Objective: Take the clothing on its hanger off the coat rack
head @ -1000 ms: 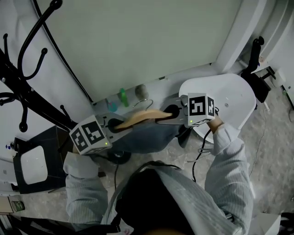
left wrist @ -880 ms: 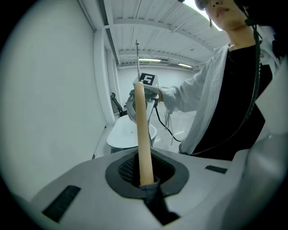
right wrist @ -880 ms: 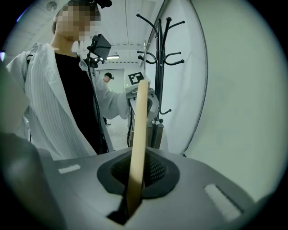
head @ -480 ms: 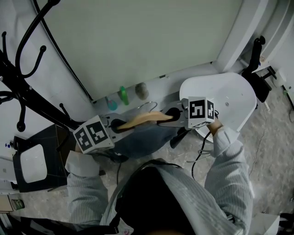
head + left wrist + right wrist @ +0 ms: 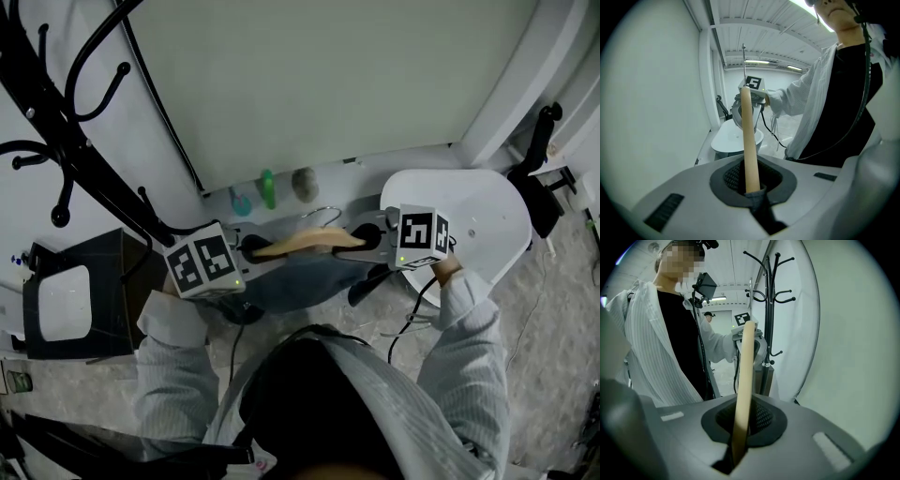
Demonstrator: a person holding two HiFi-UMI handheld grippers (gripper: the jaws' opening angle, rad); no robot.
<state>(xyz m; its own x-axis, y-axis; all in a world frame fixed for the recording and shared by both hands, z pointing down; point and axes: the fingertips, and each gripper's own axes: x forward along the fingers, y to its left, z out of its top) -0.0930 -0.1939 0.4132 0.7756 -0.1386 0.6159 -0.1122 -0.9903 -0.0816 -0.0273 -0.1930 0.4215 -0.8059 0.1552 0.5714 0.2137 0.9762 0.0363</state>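
jaws l+r clamp hanger point(image 5: 305, 246)

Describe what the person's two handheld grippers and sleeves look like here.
Both the left gripper and right gripper have pale grey moulded shells with a dark collar round the jaws. Each carries a white cube printed with black square markers. A thin black cable trails from the right one. The sleeves are pale, finely striped fabric.
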